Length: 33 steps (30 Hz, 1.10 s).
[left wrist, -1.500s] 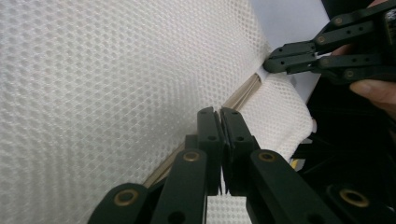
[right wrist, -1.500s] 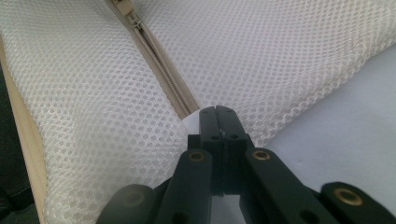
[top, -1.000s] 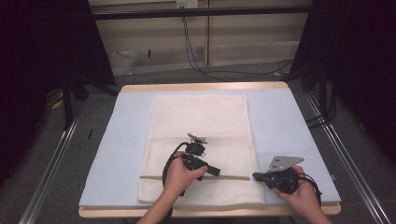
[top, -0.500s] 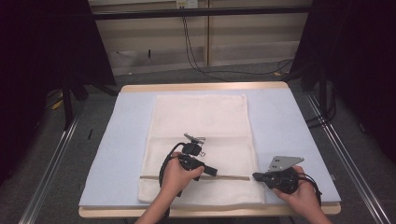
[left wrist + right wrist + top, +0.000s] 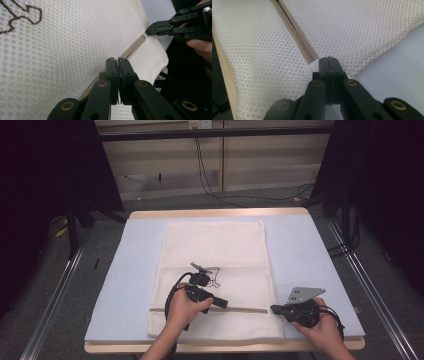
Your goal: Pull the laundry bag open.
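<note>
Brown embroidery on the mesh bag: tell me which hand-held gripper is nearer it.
Left. The left hand-held gripper sits just below the brown embroidery, on the zipper; the right hand-held gripper is at the zipper's right end, farther off.

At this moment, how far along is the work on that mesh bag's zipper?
Done: the mesh bag lies flat on the blue mat. In hand: the right gripper pinches the bag's edge at the zipper end; the left gripper is shut at the zipper line. Left: which way the zipper goes is unclear.
</note>
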### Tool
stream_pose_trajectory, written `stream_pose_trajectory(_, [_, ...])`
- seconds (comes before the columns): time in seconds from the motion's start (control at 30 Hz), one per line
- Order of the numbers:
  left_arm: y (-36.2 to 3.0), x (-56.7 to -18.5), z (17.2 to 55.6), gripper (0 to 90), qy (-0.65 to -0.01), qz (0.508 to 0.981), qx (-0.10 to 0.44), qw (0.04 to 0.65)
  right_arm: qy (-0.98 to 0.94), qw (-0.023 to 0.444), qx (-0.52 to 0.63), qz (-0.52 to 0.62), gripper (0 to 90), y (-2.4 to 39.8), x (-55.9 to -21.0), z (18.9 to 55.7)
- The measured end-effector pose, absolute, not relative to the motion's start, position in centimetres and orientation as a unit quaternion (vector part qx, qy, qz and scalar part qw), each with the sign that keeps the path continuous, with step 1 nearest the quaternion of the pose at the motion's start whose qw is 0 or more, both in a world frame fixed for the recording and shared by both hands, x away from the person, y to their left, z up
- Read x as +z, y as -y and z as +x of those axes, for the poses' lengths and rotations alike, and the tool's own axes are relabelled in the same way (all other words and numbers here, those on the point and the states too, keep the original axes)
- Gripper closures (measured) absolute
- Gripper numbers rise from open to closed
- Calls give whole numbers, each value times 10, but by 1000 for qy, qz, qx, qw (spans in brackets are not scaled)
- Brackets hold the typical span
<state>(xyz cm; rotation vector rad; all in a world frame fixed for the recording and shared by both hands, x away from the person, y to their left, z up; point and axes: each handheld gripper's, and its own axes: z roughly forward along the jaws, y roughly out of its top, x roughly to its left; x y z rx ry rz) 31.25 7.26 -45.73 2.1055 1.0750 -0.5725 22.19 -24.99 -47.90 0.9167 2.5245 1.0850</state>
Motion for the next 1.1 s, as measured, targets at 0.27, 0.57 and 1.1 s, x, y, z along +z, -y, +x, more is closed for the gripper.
stream_pose_trajectory(0.27, [-79,-456,313,878,-421,811,-215,345,-865,122,372,314,900,250,-479,222])
stream_pose_trajectory(0.57, [-88,-454,313,878,-417,818,-209,337,-865,122,371,314,900,250,-479,222])
stream_pose_trajectory(1.1, [-100,-454,315,878,-426,813,-208,338,-865,122,372,314,900,250,-479,222])
